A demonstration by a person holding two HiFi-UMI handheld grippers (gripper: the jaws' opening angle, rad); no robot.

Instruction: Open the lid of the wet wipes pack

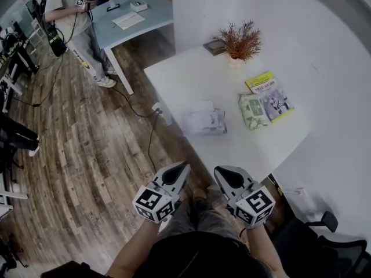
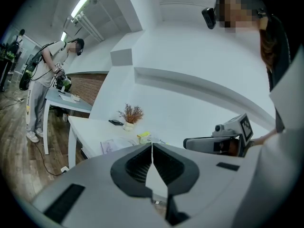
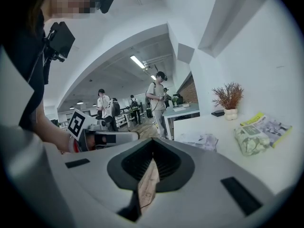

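The wet wipes pack (image 1: pixel 253 110), green and white, lies on the white table (image 1: pixel 191 77) beside a booklet (image 1: pixel 271 95); its lid looks closed. Both grippers are held low over the person's lap, short of the table's near edge and well apart from the pack. My left gripper (image 1: pixel 185 167) is shut with nothing in it, and so is my right gripper (image 1: pixel 219 170). In the right gripper view the pack (image 3: pixel 250 137) sits ahead to the right of the shut jaws (image 3: pixel 153 142). The left gripper view shows shut jaws (image 2: pixel 152 144) and the table beyond.
A crumpled clear plastic bag (image 1: pixel 203 121) lies near the table's front edge. A potted dry plant (image 1: pixel 237 41) and a small dark object (image 1: pixel 214 47) stand at the back. A person (image 1: pixel 72 16) stands by a blue table (image 1: pixel 130 19); a cable runs across the wooden floor (image 1: pixel 87 149).
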